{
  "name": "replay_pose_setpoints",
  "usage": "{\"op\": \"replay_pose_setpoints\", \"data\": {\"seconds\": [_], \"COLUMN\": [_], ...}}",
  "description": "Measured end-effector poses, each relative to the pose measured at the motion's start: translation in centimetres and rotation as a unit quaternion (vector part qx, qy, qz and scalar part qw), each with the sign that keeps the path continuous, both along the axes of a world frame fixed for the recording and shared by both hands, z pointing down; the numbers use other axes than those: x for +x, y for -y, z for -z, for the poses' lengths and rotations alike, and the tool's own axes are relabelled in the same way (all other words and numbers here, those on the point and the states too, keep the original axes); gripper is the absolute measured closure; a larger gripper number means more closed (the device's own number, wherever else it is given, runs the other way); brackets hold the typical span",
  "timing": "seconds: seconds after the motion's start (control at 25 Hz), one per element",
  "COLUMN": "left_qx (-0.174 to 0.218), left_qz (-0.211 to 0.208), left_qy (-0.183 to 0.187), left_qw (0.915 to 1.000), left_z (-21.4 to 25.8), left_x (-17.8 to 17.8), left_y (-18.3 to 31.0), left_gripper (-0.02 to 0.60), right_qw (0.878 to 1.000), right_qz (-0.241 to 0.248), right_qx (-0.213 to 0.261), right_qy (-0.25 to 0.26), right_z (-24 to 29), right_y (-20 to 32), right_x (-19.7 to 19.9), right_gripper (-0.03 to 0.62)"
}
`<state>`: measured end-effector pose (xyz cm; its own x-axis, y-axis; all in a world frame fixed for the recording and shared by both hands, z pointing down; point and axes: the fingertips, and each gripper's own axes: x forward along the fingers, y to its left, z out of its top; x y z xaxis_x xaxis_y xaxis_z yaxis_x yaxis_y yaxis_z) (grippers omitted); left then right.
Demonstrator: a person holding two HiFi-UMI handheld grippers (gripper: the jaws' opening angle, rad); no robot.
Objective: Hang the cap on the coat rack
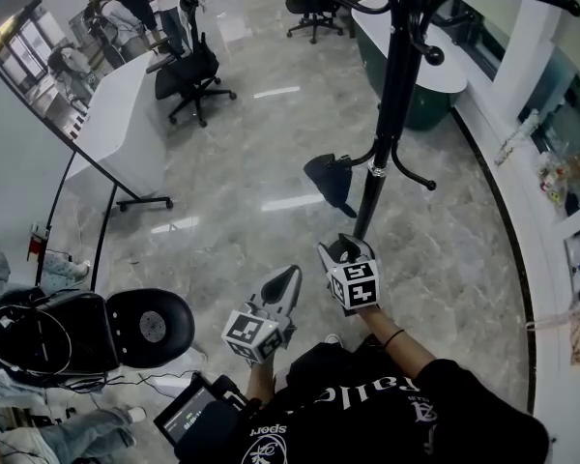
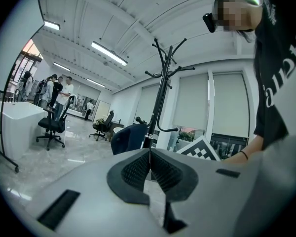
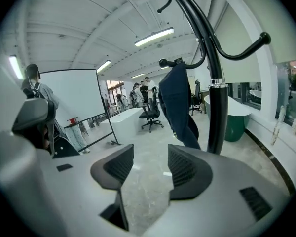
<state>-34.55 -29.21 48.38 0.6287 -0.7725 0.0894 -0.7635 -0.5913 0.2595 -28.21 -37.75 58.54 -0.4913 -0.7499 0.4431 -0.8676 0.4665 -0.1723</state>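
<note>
The right gripper (image 3: 150,164) stands just short of the rack (image 3: 214,98), jaws spread wide and empty. The left gripper (image 2: 150,169), beside it, has its jaws pressed together on nothing. The dark cap (image 3: 180,107) hangs from a low hook left of the rack's pole, its long axis near upright, drooping floorward. Bare floor (image 1: 271,143) opens left of the rack; a curved ledge (image 1: 536,230) hems its right.
</note>
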Motion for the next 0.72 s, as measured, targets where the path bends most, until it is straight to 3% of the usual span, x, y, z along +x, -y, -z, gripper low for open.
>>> {"op": "replay_pose_setpoints", "data": {"seconds": [0.4, 0.72], "left_qx": [-0.003, 0.000], "left_qz": [0.003, 0.027], "left_qy": [-0.002, 0.005], "left_qw": [1.0000, 0.9996], "left_z": [-0.2, 1.0], "left_x": [1.2, 4.3], "left_y": [-2.4, -3.6], "left_gripper": [0.577, 0.577], "right_qw": [0.995, 0.990], "right_qz": [0.063, 0.101], "right_qx": [0.031, 0.035], "right_qy": [0.065, 0.095], "right_z": [3.1, 4.9], "right_y": [-4.1, -6.0], "right_x": [0.6, 3.7], "right_gripper": [0.387, 0.388]}}
